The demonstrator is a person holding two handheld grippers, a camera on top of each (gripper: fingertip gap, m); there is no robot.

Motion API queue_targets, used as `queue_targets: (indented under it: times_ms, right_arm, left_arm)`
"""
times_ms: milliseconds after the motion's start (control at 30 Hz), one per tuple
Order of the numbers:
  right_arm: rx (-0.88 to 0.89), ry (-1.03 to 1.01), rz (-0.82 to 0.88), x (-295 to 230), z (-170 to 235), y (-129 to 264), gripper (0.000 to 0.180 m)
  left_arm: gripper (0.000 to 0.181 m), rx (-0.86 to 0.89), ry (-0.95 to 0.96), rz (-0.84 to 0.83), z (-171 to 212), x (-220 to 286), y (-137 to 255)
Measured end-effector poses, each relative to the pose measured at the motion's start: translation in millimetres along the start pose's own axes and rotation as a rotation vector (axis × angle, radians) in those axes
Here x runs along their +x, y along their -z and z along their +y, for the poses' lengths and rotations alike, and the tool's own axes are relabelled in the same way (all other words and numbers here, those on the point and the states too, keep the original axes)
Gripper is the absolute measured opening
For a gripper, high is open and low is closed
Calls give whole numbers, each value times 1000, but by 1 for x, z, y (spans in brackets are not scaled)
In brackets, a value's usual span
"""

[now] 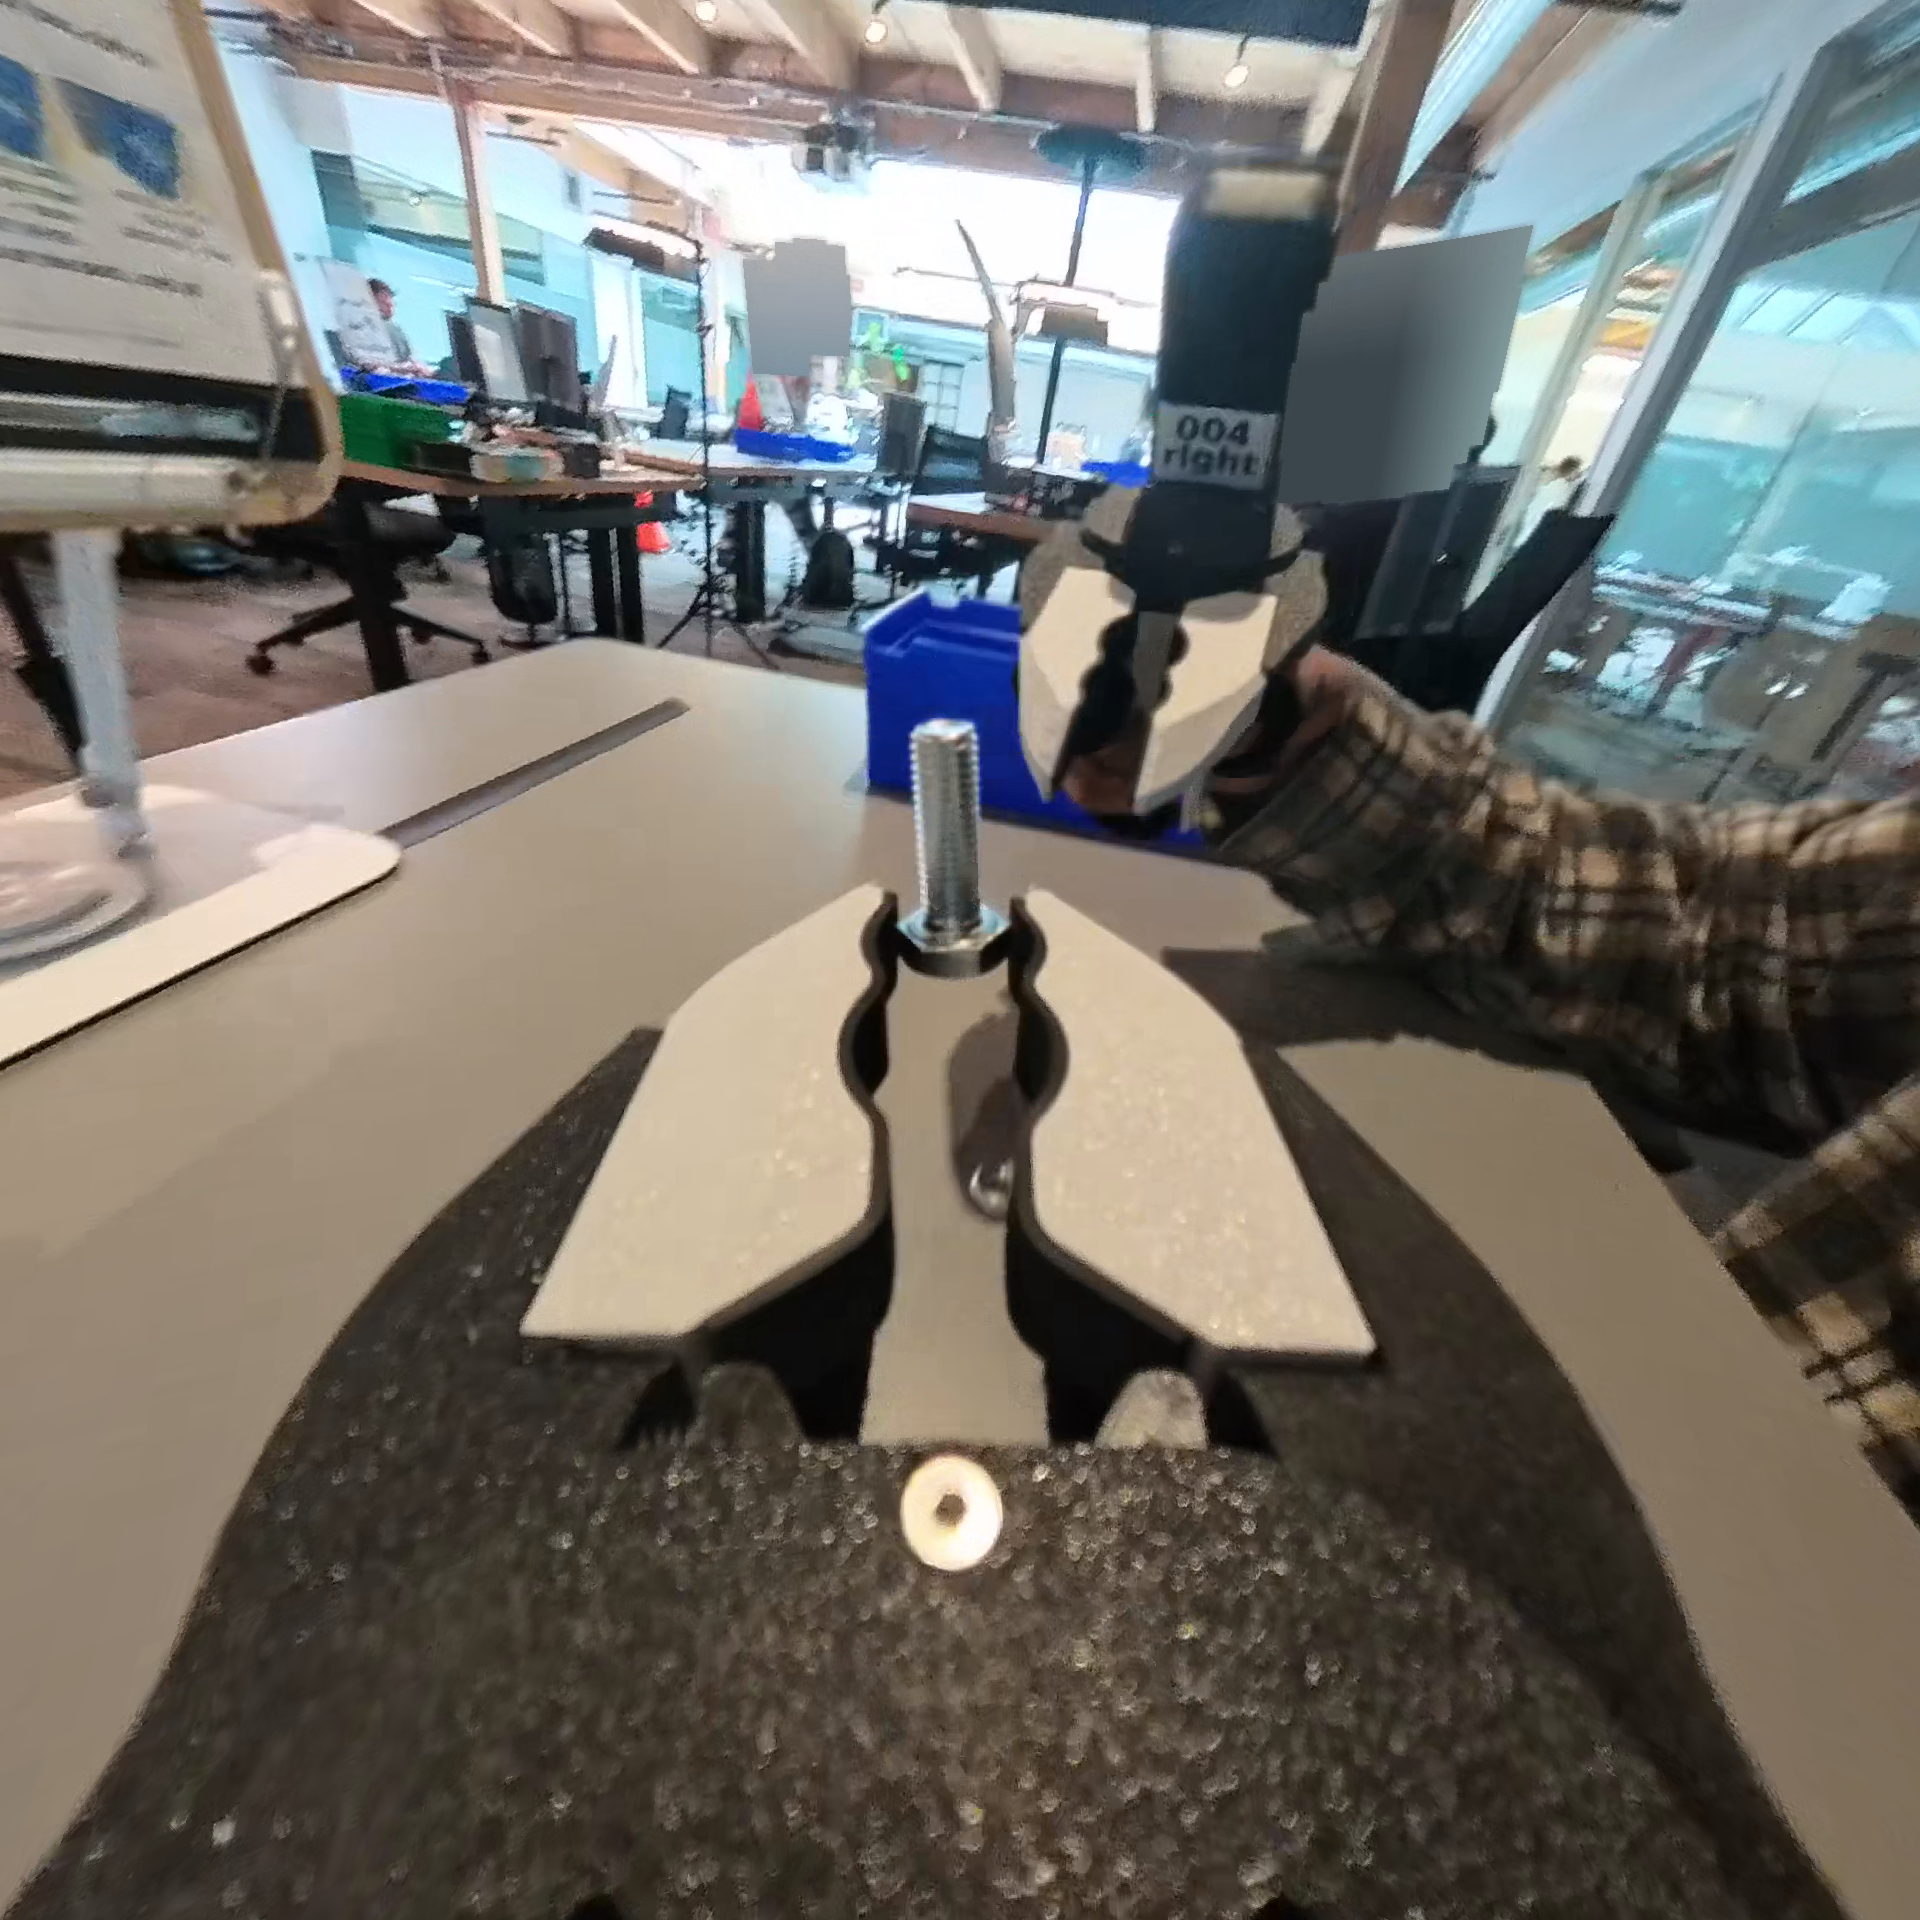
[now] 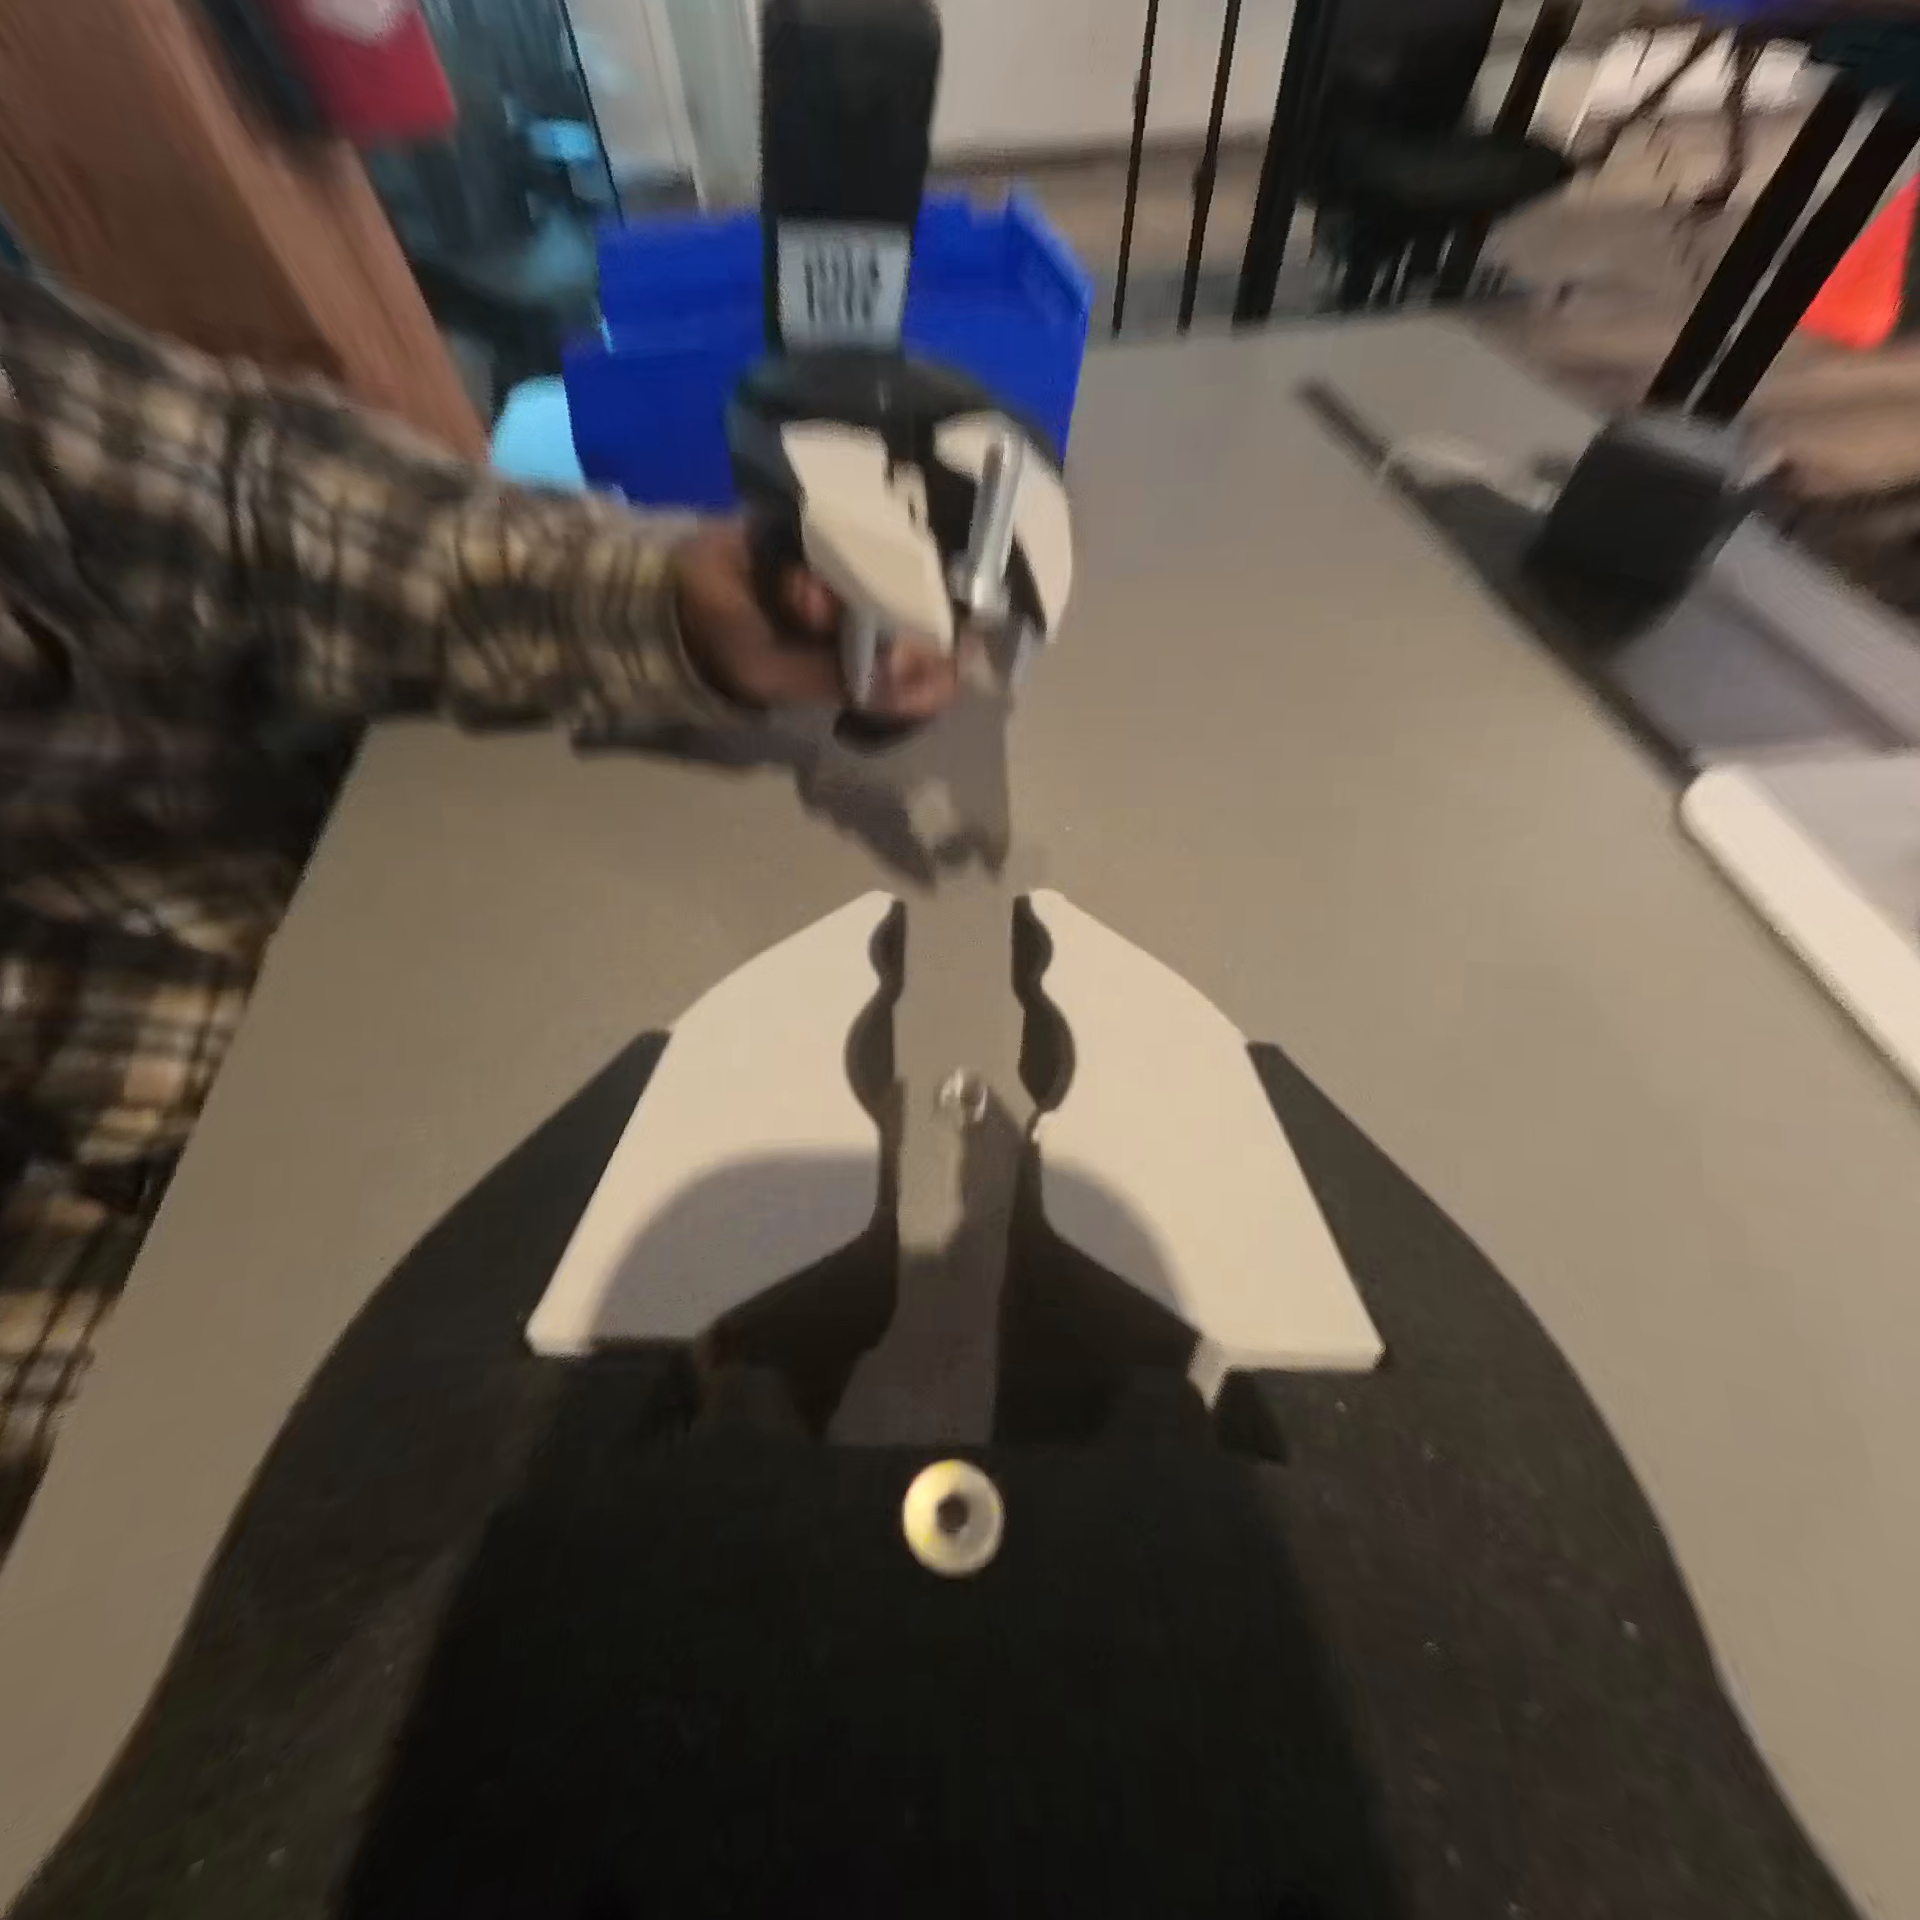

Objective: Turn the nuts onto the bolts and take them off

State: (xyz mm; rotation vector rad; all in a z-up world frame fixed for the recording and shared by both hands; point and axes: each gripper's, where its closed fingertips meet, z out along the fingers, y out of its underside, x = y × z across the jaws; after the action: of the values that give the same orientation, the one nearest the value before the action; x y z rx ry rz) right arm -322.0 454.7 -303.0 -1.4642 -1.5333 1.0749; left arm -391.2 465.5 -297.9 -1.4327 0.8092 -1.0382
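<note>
In the left wrist view, the left gripper (image 1: pixel 951 935) is holding a bolt (image 1: pixel 943 831) by its hexagonal head, pinched between the tips of its two pale fingers (image 1: pixel 748 1101), with the threaded shaft standing upright near the centre of the frame. Between those fingers, lower down, a small nut (image 1: pixel 992 1184) is lying on the grey table (image 1: pixel 312 1143). In the upper right of this view the right gripper (image 1: pixel 1127 717) is hanging above the table with its fingers set narrowly apart and nothing between them, in front of a blue bin (image 1: pixel 935 675); a checked sleeve (image 1: pixel 1558 935) is reaching in from the right. The right wrist view is blurred: the right gripper (image 2: pixel 956 914) is showing a narrow empty gap at its tips, the nut (image 2: pixel 961 1096) is lying on the table (image 2: pixel 1351 727) between its fingers, and the left gripper (image 2: pixel 987 613) is gripping the bolt (image 2: pixel 992 530) in the upper middle, before the blue bin (image 2: pixel 665 364).
</note>
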Motion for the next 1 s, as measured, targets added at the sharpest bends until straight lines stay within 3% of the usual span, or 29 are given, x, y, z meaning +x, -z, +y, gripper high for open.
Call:
queue_targets:
  times_ms: [133, 333, 633, 767, 1000]
  right_arm:
    - [-290, 17, -21, -9, 61, -17, 22]
    - [-402, -10, -79, -8, 91, -47, 26]
    - [-474, -33, -63, 0, 118, -63, 29]
    - [-476, -25, -67, 0, 119, -68, 18]
    - [-436, -31, -51, -1, 119, -68, 17]
  left_arm:
    - [19, -40, -44, -70, 21, 1, 31]
    - [19, 9, -29, -89, 16, 4, 45]
    - [19, 24, -50, -86, 14, 6, 44]
    - [19, 30, -34, -82, 15, 6, 44]
    - [19, -6, -53, -74, 23, 9, 39]
